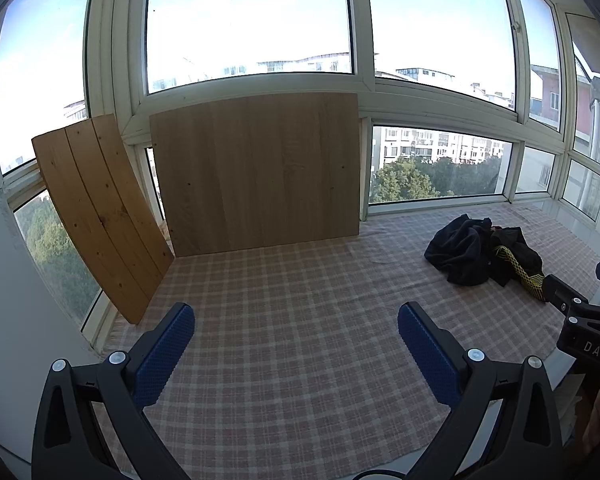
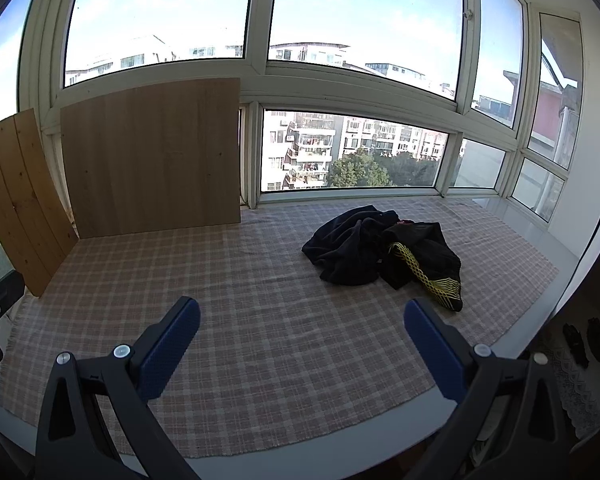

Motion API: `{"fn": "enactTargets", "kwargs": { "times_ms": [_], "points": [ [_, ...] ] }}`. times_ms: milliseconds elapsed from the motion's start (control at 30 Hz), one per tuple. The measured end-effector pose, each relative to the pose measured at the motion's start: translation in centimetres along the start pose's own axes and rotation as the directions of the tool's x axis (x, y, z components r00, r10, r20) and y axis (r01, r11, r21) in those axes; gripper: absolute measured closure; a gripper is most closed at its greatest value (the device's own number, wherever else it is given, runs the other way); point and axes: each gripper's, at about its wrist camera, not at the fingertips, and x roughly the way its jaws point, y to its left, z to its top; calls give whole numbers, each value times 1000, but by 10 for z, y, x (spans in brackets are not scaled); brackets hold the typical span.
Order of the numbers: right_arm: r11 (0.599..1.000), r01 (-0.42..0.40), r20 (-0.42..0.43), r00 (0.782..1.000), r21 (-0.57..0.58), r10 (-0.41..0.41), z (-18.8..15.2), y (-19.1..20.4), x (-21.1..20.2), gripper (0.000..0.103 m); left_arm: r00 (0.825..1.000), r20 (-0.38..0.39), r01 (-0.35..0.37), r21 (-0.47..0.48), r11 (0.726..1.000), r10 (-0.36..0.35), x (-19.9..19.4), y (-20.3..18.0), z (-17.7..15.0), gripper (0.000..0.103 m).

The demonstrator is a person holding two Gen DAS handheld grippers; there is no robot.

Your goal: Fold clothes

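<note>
Dark clothes point(image 2: 380, 250) lie in one crumpled heap on the right-hand part of the checked cloth point(image 2: 260, 340), nearer the window point(image 2: 352, 152) than the front edge. At least two pieces appear bundled together: a plain dark garment point(image 2: 348, 252) on the left of the heap, and a black one with a yellow net-pattern stripe point(image 2: 424, 272) on the right. None of it lies folded; no flat stack is visible anywhere in either view.

Right gripper point(image 2: 302, 332): jaws spread wide, nothing between them, held above the cloth and well short of the heap. Left gripper point(image 1: 296, 340): likewise wide and empty, over bare cloth, heap off to its right. Part of the right tool's body shows at the right edge of the left wrist view.

Judgement: the heap needs separating before any fold. Pinch one garment at a hem or shoulder seam, not mid-bundle, or both pieces lift together. The striped edge nearest the right gripper looks the easiest hold. Spread it flat on the open cloth to the left, where there is room.

Two wooden boards point(image 2: 152, 156) lean against the window at the left, clear of the working area.
</note>
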Motion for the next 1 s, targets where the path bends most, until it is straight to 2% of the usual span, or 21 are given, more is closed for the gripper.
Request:
{"fn": "enactTargets", "kwargs": {
  "times_ms": [1000],
  "points": [
    [1000,10,-13,1000,-8,-10,2,-1,9,0,1000,-6,13,7,1000,-13,10,-4,8,0]
  ]
}}
